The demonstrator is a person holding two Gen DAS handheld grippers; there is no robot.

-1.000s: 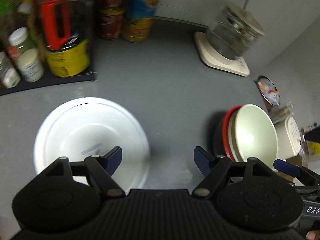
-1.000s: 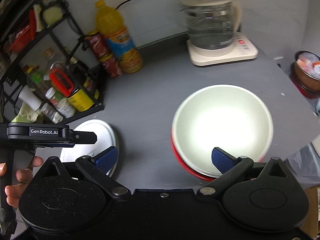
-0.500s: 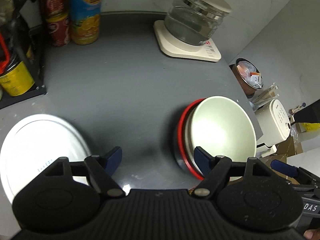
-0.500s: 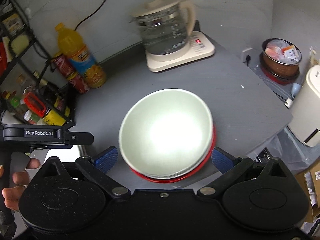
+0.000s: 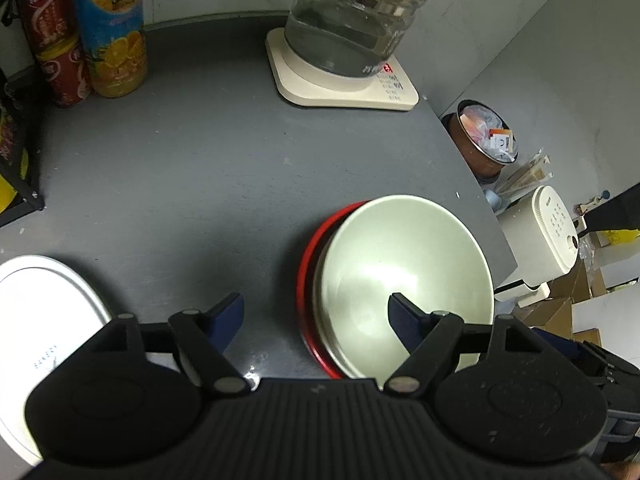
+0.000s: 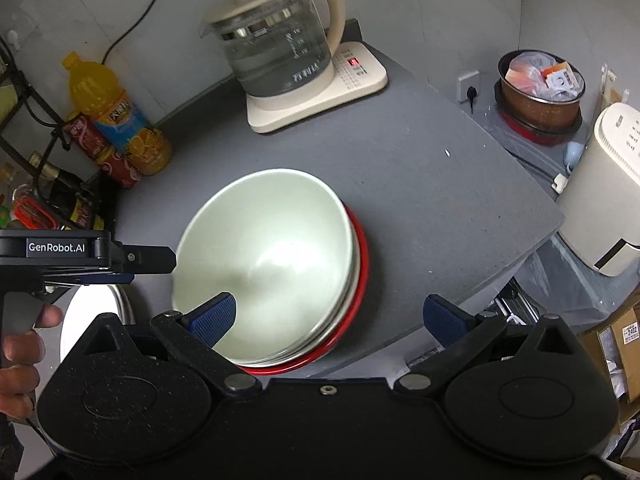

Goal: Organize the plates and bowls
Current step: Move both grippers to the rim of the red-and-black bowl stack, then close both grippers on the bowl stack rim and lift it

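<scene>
Well, both tools hung over the grey table (image 6: 420, 184) with their blue pads spread wide and nothing between them. The left gripper (image 5: 316, 314) straddled the near rim of the pale bowl (image 5: 404, 276), one pad above its hollow, the other over bare table. That bowl sat nested in a red-rimmed bowl (image 6: 362, 260) near the table's right edge, and the right gripper (image 6: 326, 316) hovered over the same stack. A white plate (image 5: 44, 304) (faint lettering, unreadable) lay well apart at the left. Behind stood a glass kettle (image 6: 276, 44) on its cream base, an orange juice bottle (image 6: 108, 112) and red cans (image 5: 52, 40). "GenRobot.AI" showed on the left tool.
</scene>
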